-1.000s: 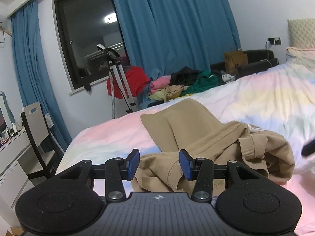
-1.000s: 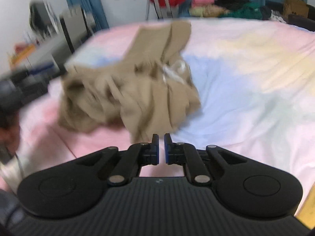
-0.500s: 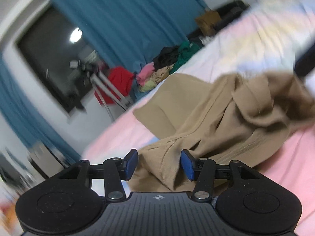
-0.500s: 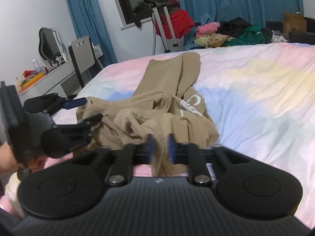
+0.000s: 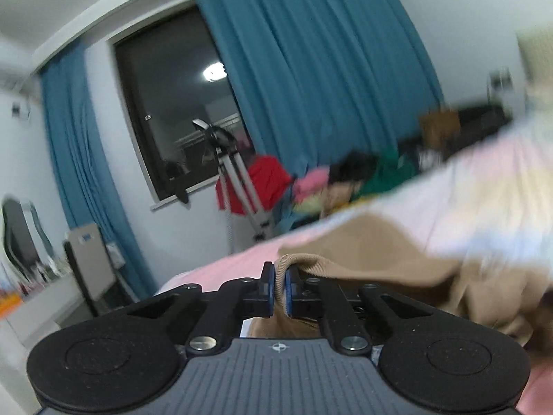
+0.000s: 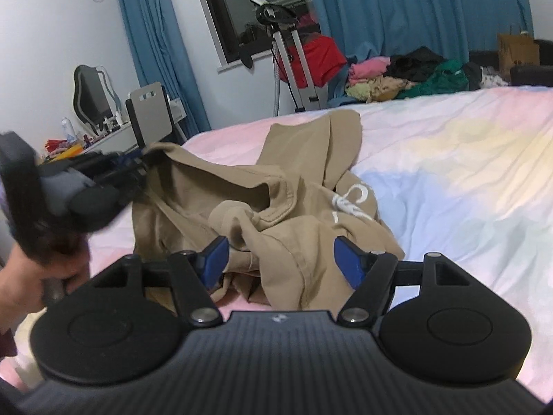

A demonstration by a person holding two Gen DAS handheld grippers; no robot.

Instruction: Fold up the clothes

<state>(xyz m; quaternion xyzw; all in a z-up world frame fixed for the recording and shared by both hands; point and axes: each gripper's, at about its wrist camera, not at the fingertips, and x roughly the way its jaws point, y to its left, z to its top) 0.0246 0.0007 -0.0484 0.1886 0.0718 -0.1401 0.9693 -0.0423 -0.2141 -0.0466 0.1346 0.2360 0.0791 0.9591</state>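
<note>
A tan sweatshirt [image 6: 276, 204] with white lettering lies crumpled on the pastel bedspread [image 6: 449, 173]. My left gripper [image 5: 280, 288] is shut on the ribbed hem of the tan sweatshirt [image 5: 380, 263] and lifts that edge; it also shows in the right wrist view [image 6: 138, 166] at the left. My right gripper [image 6: 280, 259] is open and empty, its blue pads just over the near part of the sweatshirt.
A pile of colourful clothes [image 6: 408, 76] lies past the far edge of the bed. A tripod [image 6: 287, 52] with a red garment stands by the window. A chair [image 6: 152, 114] and a cluttered desk [image 6: 76, 141] are at the left.
My left gripper has shut on the sweatshirt's hem and raised it. My right gripper has opened from shut and moved closer over the sweatshirt.
</note>
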